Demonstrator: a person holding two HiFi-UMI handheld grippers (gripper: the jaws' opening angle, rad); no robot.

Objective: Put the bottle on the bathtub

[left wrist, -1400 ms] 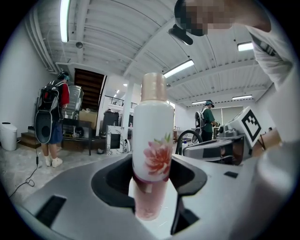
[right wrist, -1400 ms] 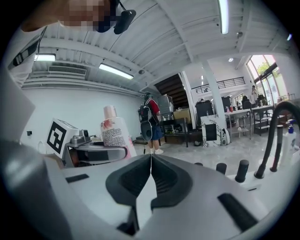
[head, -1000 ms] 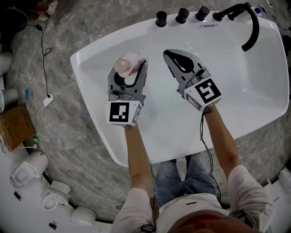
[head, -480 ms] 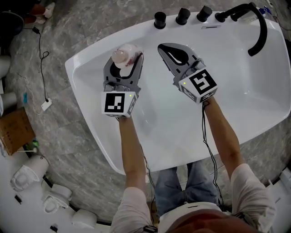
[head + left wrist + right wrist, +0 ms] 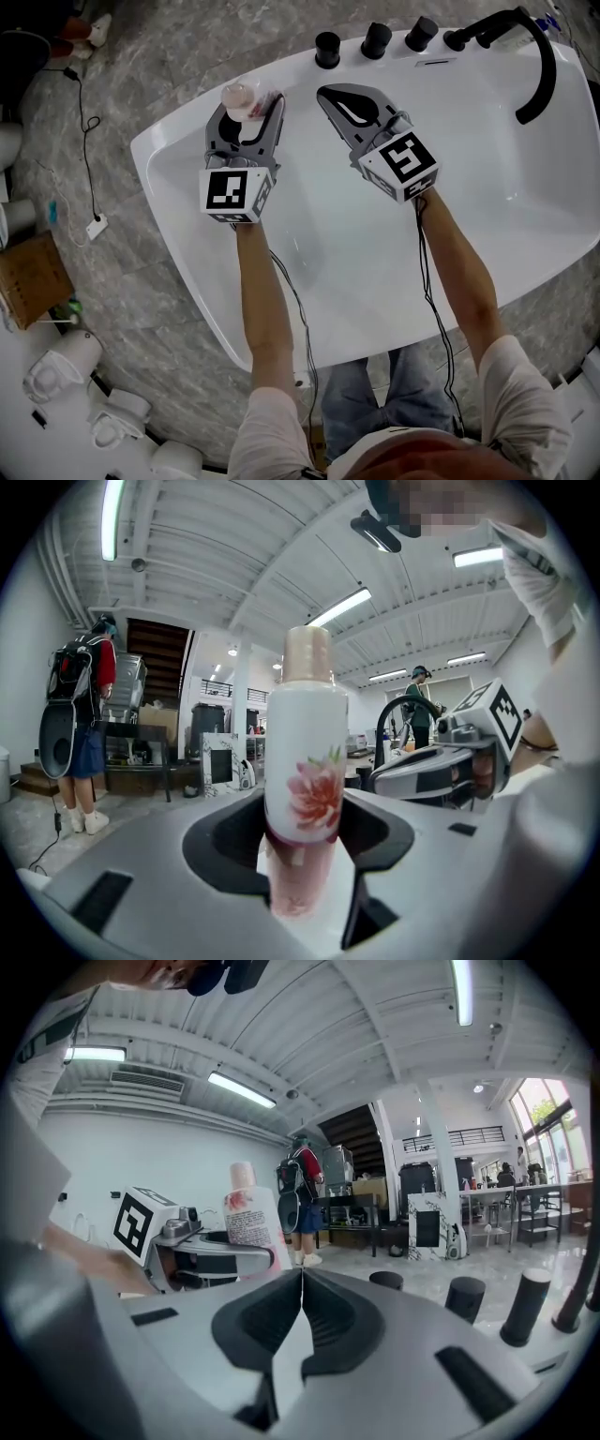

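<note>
left tongs [image 5: 246, 114] pinching bottle [image 5: 242, 96] upright, upper left of frame | right tongs [image 5: 336, 97] pressed together, empty | progress: bottle's up by the bathtub [image 5: 176, 133] rim, not set down yet

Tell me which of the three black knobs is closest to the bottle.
The leftmost knob in the head view. It is the one nearest the bottle; the other two sit further right, toward the spout.

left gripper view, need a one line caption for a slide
Left gripper holding an upright white bottle with a pink flower print, shut right gripper beside it.
</note>
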